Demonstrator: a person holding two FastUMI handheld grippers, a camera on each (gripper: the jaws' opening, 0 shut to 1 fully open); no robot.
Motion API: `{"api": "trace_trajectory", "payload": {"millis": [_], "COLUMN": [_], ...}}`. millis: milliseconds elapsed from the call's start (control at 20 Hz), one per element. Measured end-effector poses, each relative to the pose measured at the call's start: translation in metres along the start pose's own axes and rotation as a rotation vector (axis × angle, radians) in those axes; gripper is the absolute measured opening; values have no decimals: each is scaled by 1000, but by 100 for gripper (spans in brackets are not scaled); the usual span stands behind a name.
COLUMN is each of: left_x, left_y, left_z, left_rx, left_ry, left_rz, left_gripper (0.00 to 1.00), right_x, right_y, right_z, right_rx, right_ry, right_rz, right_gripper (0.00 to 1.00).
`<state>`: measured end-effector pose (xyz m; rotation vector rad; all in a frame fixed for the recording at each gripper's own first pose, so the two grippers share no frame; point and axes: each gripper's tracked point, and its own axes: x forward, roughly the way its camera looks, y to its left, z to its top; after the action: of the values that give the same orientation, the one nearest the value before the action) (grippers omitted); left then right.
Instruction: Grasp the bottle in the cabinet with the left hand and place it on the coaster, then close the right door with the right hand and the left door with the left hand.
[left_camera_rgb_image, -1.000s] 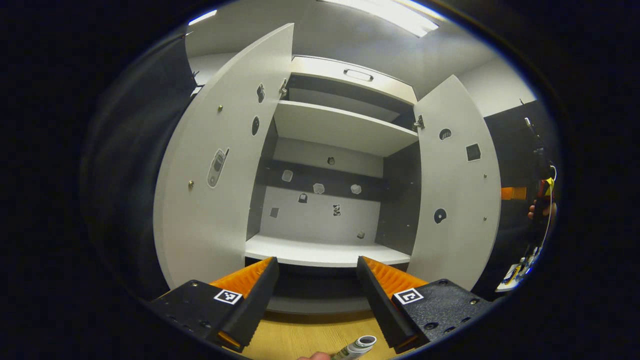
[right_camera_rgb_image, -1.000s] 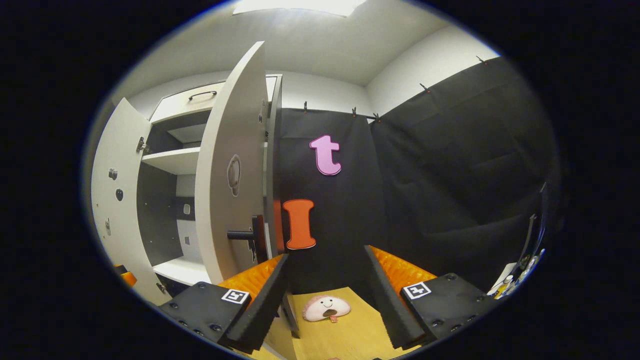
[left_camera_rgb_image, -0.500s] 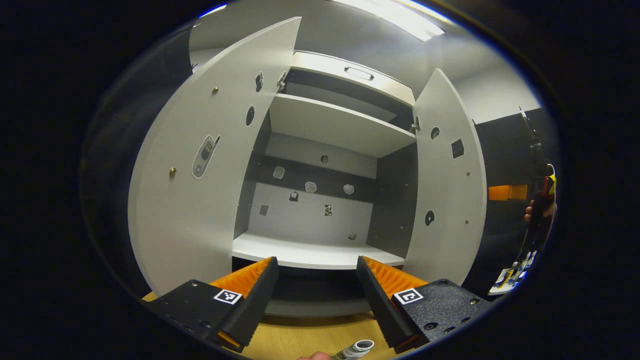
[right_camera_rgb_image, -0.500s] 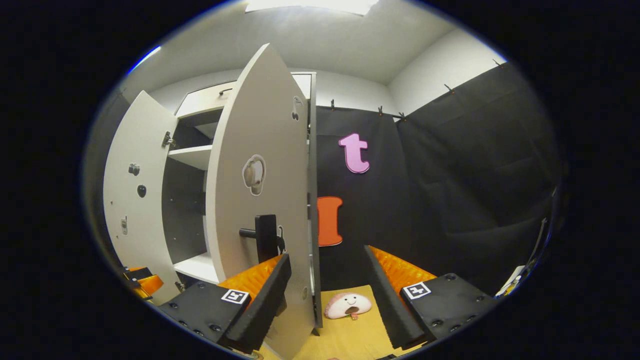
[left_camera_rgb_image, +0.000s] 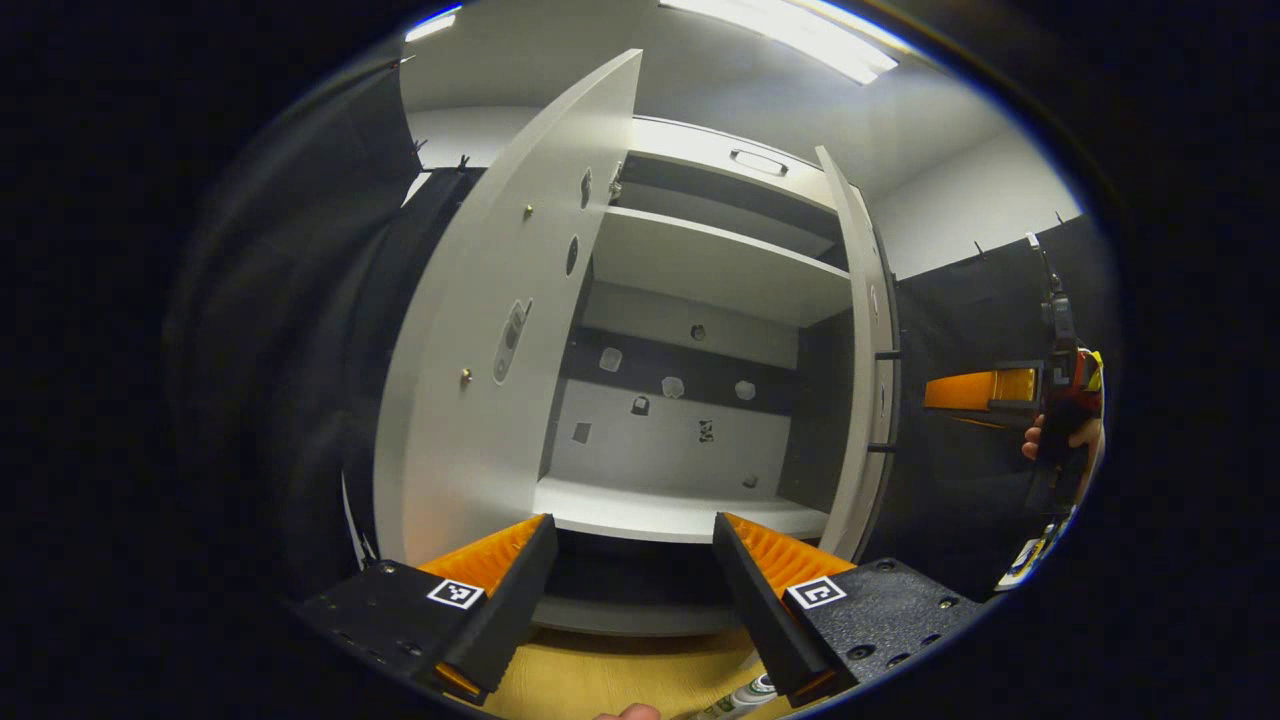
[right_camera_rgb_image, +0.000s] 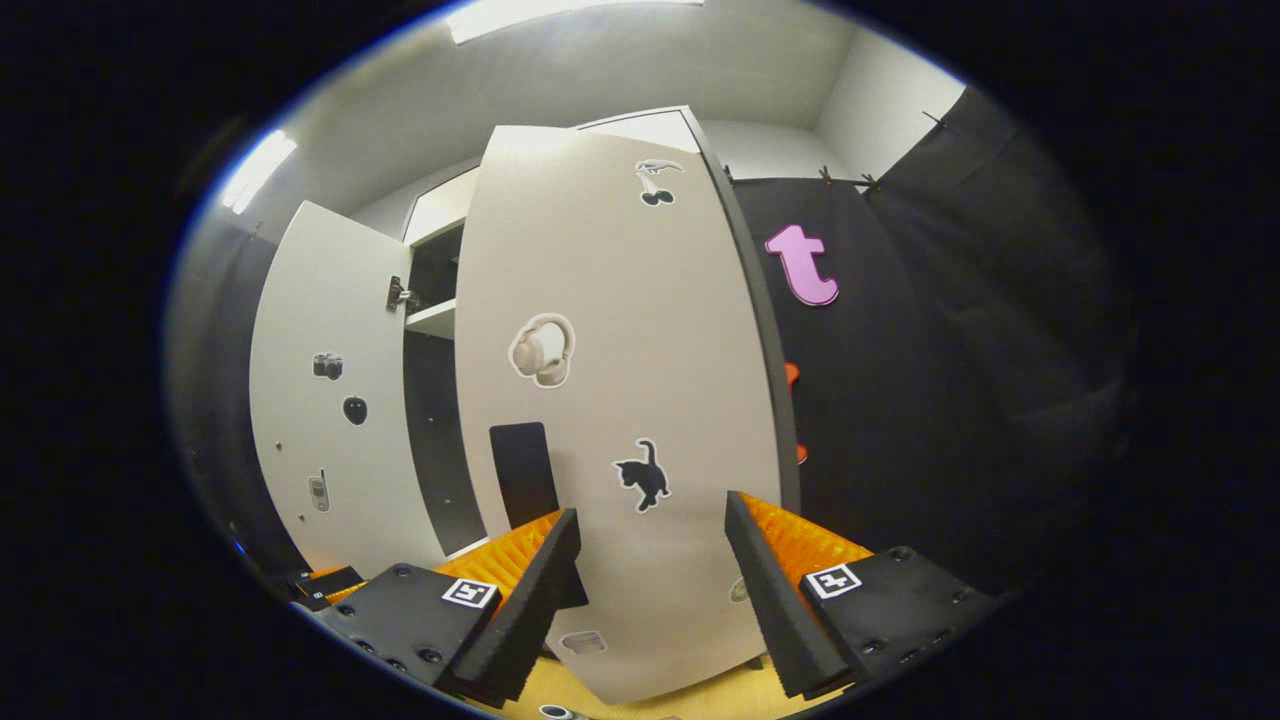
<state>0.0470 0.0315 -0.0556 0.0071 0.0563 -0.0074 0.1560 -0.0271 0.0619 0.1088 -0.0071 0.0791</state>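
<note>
Bottle (left_camera_rgb_image: 742, 697) stands on the wooden table (left_camera_rgb_image: 600, 680), low in the left gripper view, near the left gripper (left_camera_rgb_image: 634, 600), whose jaws are spread wide and hold nothing. Cabinet (left_camera_rgb_image: 690, 380) beyond has bare shelves. Left door (left_camera_rgb_image: 480, 370) hangs wide open; right door (right_camera_rgb_image: 620, 400) is swung partway across the opening, directly ahead of the right gripper (right_camera_rgb_image: 650, 600), jaws likewise wide apart and empty.
</note>
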Motion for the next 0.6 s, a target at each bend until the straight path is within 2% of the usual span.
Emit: {"api": "trace_trajectory", "payload": {"millis": [50, 100, 150, 250, 300, 350, 400, 450, 600], "left_x": [-2, -6, -8, -14, -17, -20, -21, -25, -33], "left_y": [5, 8, 13, 18, 19, 19, 20, 21, 25], "left_z": [1, 3, 6, 8, 9, 11, 14, 17, 25], "left_rx": [2, 3, 4, 3, 5, 7, 8, 8, 4], "left_ry": [0, -3, -7, -9, -8, -10, -12, -18, -32], "left_rz": [15, 27, 38, 53, 60, 66, 67, 72, 96], "left_gripper": [95, 95, 95, 95, 95, 95, 92, 95, 95], "right_x": [5, 10, 15, 21, 23, 26, 31, 36, 51], "right_y": [5, 9, 12, 7, 4, 5, 7, 9, 15], "right_z": [-5, -8, -12, -6, -5, -4, -7, -7, -9], "right_rx": [3, 3, 2, -7, -13, -13, -12, -11, -17], "right_ry": [13, 22, 34, 7, 5, 5, 14, 21, 28], "right_rz": [15, 25, 36, 13, -1, 5, 12, 21, 31], "right_gripper": [96, 100, 96, 95, 87, 97, 97, 97, 97]}}
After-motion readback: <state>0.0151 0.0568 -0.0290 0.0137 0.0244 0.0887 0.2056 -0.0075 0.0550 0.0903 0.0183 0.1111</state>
